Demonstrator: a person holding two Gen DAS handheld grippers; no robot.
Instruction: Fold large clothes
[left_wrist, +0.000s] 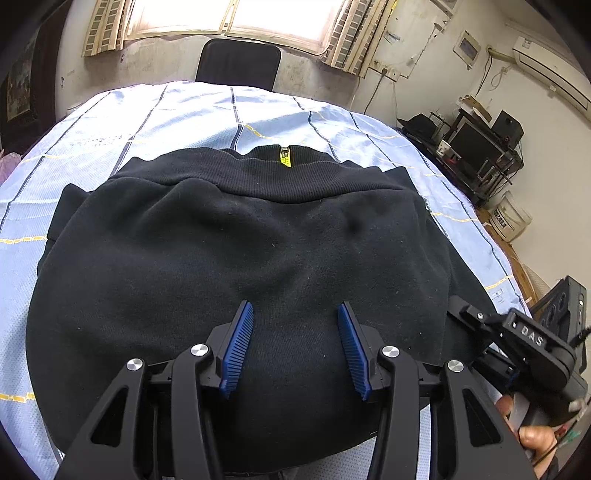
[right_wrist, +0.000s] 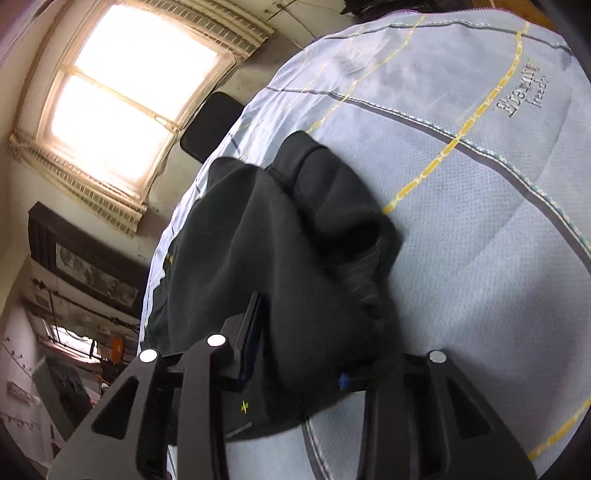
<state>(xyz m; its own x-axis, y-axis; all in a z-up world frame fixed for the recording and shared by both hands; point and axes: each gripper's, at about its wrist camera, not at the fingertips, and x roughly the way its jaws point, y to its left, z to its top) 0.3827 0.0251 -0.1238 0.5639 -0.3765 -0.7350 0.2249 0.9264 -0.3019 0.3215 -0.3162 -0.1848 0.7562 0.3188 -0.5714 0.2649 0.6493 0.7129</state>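
A black sweatshirt (left_wrist: 240, 240) with a ribbed hem and a short yellow zipper (left_wrist: 284, 157) lies spread on the pale blue checked sheet (left_wrist: 184, 110). My left gripper (left_wrist: 295, 306) hovers over its near part, open, blue pads apart with only flat cloth beneath. In the left wrist view my right gripper (left_wrist: 461, 314) sits at the garment's right edge, held by a hand (left_wrist: 535, 439). In the right wrist view the right gripper (right_wrist: 314, 328) is shut on a bunched, raised fold of the sweatshirt (right_wrist: 295, 229). The cloth hides its pads.
A black chair (left_wrist: 238, 62) stands at the far edge under a bright window. A desk with a monitor (left_wrist: 476, 147) and a white bucket (left_wrist: 511, 218) are off to the right. Bare sheet (right_wrist: 480, 221) lies to the right of the garment.
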